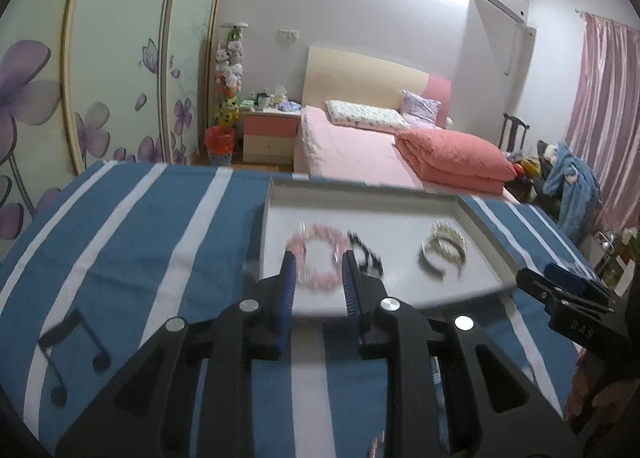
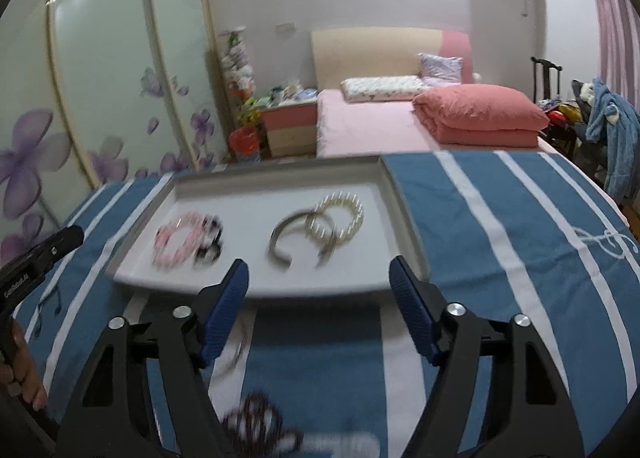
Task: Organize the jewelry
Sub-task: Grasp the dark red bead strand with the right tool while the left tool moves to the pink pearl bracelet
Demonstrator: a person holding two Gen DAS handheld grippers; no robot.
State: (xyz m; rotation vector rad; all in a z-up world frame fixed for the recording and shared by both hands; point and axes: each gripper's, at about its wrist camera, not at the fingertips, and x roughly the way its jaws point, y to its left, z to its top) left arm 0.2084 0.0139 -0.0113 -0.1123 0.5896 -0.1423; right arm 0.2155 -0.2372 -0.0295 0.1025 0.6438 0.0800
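Both tongs released, empty: left gripper (image 1: 319, 270) and right gripper (image 2: 318, 278) at white tray's (image 2: 256, 286) near edge; pink bracelet (image 2: 178, 244), pearl bangles (image 2: 340, 213) inside.

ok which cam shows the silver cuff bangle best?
Right wrist view: the silver cuff bangle lies in the white tray, its open C-shape unobstructed beside the pearl bracelet. The left wrist view shows it too, smaller and overlapping the pearls.
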